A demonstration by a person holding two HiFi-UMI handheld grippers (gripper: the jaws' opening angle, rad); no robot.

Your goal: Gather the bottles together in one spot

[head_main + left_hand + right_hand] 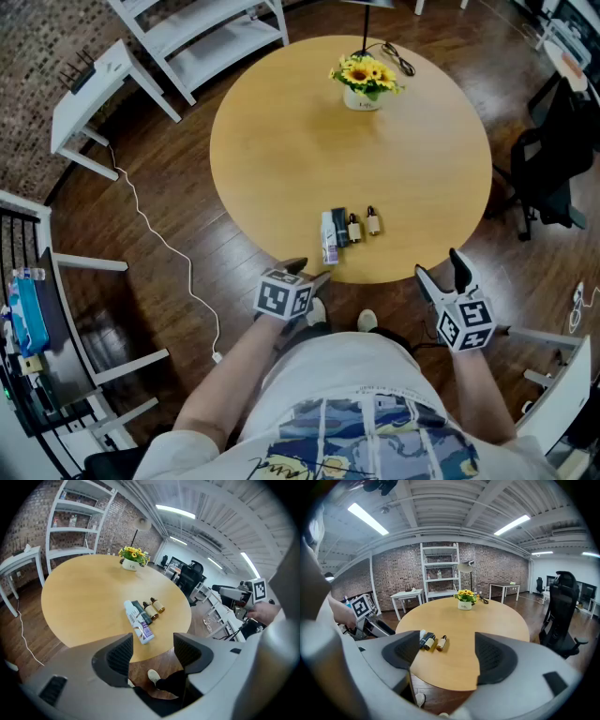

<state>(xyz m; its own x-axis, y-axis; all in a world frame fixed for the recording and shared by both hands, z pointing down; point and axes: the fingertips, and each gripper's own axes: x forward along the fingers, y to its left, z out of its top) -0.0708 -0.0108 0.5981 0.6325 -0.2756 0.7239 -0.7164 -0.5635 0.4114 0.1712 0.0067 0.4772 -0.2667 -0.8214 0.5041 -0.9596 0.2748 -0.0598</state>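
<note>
While the person is standing at the near rim of the round table (281, 141), the head view is showing four bottles lying side by side close to that rim: a white bottle (328, 238), a dark bottle (340, 228), an amber bottle (354, 228) and a second amber bottle (373, 221). The last seems to be lying slightly apart from its neighbour, though the gap is too small to judge. The left gripper (307, 272) and right gripper (442, 272) are hovering off the table edge.

Left gripper view: the jaws are standing wide apart, holding nothing; the bottles are lying beyond them.

Right gripper view: the jaws are likewise parted and empty.

No stray bottle is showing elsewhere on the table, only a flower pot (364, 82), so the gathering is looking essentially complete; at most, the second amber bottle is awaiting a nudge inward.
</note>
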